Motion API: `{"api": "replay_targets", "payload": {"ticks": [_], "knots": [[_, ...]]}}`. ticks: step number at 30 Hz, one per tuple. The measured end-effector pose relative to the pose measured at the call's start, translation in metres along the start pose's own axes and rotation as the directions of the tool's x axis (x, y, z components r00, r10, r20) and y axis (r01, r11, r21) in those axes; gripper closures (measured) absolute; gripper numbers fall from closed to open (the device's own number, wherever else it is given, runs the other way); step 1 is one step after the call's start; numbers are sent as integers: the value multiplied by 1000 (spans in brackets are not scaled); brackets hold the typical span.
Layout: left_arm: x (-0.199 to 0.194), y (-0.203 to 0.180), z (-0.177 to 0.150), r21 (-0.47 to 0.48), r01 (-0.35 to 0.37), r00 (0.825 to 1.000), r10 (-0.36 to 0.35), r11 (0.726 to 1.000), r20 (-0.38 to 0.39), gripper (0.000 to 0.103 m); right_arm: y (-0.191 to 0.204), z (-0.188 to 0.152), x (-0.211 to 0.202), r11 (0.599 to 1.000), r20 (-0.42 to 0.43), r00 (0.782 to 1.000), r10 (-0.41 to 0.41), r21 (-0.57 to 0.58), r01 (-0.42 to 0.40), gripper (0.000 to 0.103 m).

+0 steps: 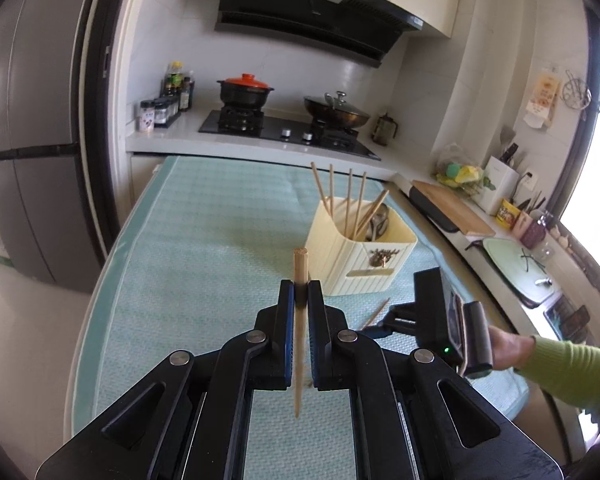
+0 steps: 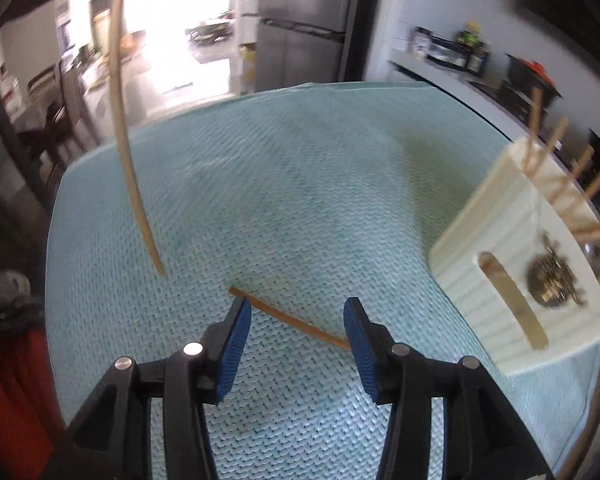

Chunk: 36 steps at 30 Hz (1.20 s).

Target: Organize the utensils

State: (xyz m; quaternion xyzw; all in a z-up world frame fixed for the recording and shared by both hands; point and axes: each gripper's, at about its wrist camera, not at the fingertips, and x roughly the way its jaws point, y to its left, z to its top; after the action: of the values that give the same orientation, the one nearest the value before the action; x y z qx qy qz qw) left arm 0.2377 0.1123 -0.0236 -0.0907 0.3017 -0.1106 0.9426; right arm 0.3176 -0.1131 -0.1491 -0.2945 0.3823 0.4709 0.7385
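Note:
My left gripper (image 1: 300, 286) is shut on a wooden chopstick (image 1: 299, 268), held upright above the teal mat (image 1: 204, 240). The same chopstick (image 2: 130, 168) hangs at the left of the right wrist view. A cream utensil holder (image 1: 360, 258) with several chopsticks and a spoon stands on the mat, ahead and right of the left gripper; it also shows in the right wrist view (image 2: 504, 280). My right gripper (image 2: 298, 308) is open, low over the mat, its jaws either side of a chopstick (image 2: 292, 320) lying flat there. That chopstick also shows in the left wrist view (image 1: 377, 312).
A stove (image 1: 288, 132) with a red-lidded pot (image 1: 245, 92) and a wok (image 1: 336, 112) is behind the mat. A fridge (image 1: 32, 160) stands left. A cutting board (image 1: 452, 208), knife block and sink (image 1: 516, 268) line the right counter.

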Motion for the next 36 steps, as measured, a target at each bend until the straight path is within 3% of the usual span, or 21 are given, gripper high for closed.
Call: {"api": "replay_targets", "payload": {"ticks": [4, 7, 9, 10, 11, 12, 16, 19, 22, 27, 31, 36], "knots": [[-5, 8, -3, -9, -10, 1000, 10, 1000, 1, 99, 20, -2, 17, 978, -91, 995, 47, -197, -65, 54], [-4, 9, -2, -11, -4, 1000, 4, 1000, 3, 99, 23, -3, 32, 960, -153, 987, 48, -265, -87, 55], [-3, 9, -1, -12, 0, 1000, 0, 1000, 5, 98, 12, 4, 38, 974, -168, 982, 90, -190, -122, 58], [-2, 8, -1, -15, 3, 1000, -3, 1000, 6, 98, 8, 8, 41, 980, -164, 981, 102, -152, -127, 65], [-1, 8, -1, -18, 5, 1000, -5, 1000, 6, 98, 5, 12, 44, 984, -171, 980, 104, -124, -126, 80], [-1, 9, -1, -22, 7, 1000, -7, 1000, 6, 98, 4, 15, 46, 988, -170, 981, 96, -108, -115, 87], [1, 11, -2, -32, 7, 1000, -7, 999, 0, 98, 7, 21, 45, 998, -183, 983, 29, -51, -39, 97], [1, 10, -4, -27, 8, 1000, -8, 1000, -3, 98, -15, 15, 21, 987, -121, 992, 35, 157, -16, 97], [4, 5, -3, -16, 18, 1000, -18, 1000, -9, 98, -36, -3, -20, 938, -21, 999, 49, 345, -39, 97], [10, -12, 3, 9, 51, 999, -51, 999, -9, 99, -39, -30, -96, 888, 116, 993, -15, 458, -40, 97], [15, -27, 11, 25, 85, 996, -85, 996, 0, 98, -44, -36, -146, 866, 234, 968, -92, 499, -38, 97], [18, -45, 25, 50, 118, 993, -119, 992, 17, 98, -46, -33, -190, 842, 352, 911, -214, 539, -10, 97]]}}
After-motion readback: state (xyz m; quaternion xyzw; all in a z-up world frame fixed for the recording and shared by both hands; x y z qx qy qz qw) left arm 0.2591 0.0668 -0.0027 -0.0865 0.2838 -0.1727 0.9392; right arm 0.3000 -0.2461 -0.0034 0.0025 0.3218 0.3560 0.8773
